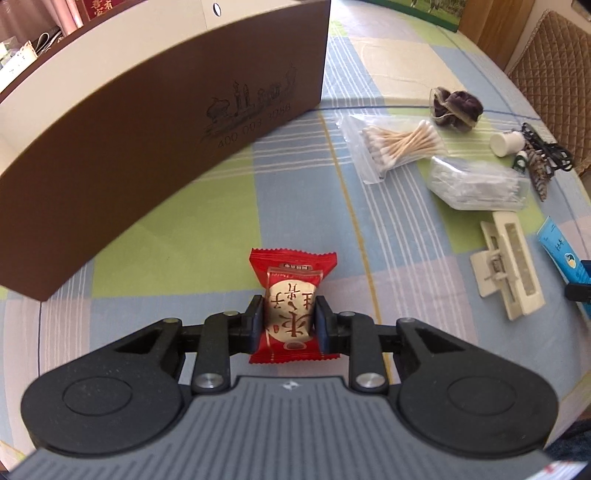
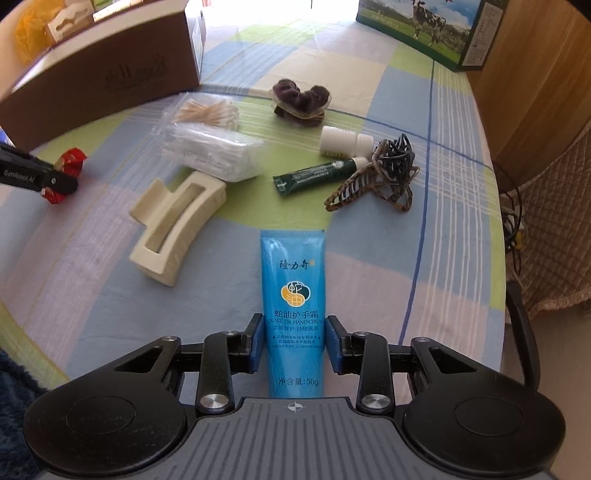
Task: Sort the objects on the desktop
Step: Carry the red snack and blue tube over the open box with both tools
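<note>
A: What has the left gripper (image 1: pixel 290 321) got?

B: Its jaws are clamped on a red snack (image 1: pixel 291 306), pads pressing both sides of the wrapper, above the checked cloth (image 1: pixel 184 206). In the right view the same gripper (image 2: pixel 55 181) shows at the left edge with the red packet (image 2: pixel 68 166) in it.

A: And the right gripper (image 2: pixel 295 343)?

B: It grips a blue tube (image 2: pixel 293 306) of hand cream. The pads sit against its sides, and the crimped end points away from the camera.

A: What lies beyond the tube?

B: Just to its left, a cream hair clip (image 2: pixel 177 229). Farther on, a green tube (image 2: pixel 317 175) beside a brown patterned claw clip (image 2: pixel 373 184), with dark cords (image 2: pixel 397 151) tangled against it.

A: Behind those?

B: A white bottle (image 2: pixel 345 142) on its side, a clear pack (image 2: pixel 214 151) of something white, maybe floss picks, though it's too blurred to be sure, and a bag of cotton swabs (image 2: pixel 210 112). Then a dark purple scrunchie (image 2: pixel 301 101).

A: And the box?

B: A brown box (image 1: pixel 147 122) stands at the far left, close behind the snack in the left view. A carton with a cow picture (image 2: pixel 424 26) sits at the far right.
</note>
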A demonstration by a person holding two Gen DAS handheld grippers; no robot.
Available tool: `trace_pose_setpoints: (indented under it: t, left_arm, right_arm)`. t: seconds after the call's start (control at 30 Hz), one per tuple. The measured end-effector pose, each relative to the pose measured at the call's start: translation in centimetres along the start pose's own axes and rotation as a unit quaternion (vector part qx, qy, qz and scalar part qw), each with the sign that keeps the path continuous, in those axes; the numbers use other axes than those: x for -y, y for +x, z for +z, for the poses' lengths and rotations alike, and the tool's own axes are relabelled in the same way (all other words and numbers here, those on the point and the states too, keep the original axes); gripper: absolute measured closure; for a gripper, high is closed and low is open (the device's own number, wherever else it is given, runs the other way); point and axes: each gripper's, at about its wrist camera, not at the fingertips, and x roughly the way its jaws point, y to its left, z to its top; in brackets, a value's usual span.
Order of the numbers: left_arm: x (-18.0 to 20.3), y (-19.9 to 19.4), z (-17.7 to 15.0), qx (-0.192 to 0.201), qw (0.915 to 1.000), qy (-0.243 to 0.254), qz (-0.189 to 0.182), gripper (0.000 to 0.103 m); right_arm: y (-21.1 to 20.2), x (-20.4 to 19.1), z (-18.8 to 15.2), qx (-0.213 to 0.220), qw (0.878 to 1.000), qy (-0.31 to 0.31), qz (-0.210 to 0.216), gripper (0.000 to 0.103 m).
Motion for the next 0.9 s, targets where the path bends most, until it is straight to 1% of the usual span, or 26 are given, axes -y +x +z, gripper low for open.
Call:
trace_pose_setpoints:
  t: [0.1,0.2,0.37,0.5,0.63,0.7,0.8,0.9]
  left_arm:
    - [-0.3,-1.6,-0.2,0.019,0.9998,-0.001,0.001,0.08]
    - [-0.8,-3.2,0.1,0.04,0.9992,-0.006,0.0,0.08]
    - [-2.0,-6.1,0.9,0.082,0.9964,-0.021,0.002,0.08]
    - [-3.2,-8.2,1.7,0.114,0.9929,-0.034,0.004,0.08]
    - [-5.1,-10.0,3.0,0.147,0.9878,-0.049,0.013,0.08]
    - [-6.2,-10.7,3.9,0.164,0.9845,-0.058,0.018,0.08]
    - [-7.9,-11.4,5.5,0.185,0.9801,-0.066,0.03,0.08]
    - [-9.6,-11.6,7.1,0.196,0.9767,-0.078,0.037,0.08]
  right_arm:
    - [-1.4,-0.4,0.9,0.023,1.0,0.008,0.011,0.072]
    - [-2.7,-1.3,2.7,0.051,0.998,0.004,0.028,0.072]
    - [-4.0,-3.9,6.3,0.093,0.993,-0.022,0.074,0.072]
    - [-4.3,-6.6,9.5,0.126,0.983,-0.046,0.122,0.072]
    - [-4.7,-8.7,13.5,0.159,0.972,-0.064,0.163,0.072]
    - [-5.0,-9.8,15.9,0.177,0.965,-0.078,0.175,0.072]
    - [-5.3,-11.6,19.6,0.203,0.957,-0.1,0.182,0.072]
    - [-5.1,-13.5,23.0,0.222,0.949,-0.108,0.195,0.072]
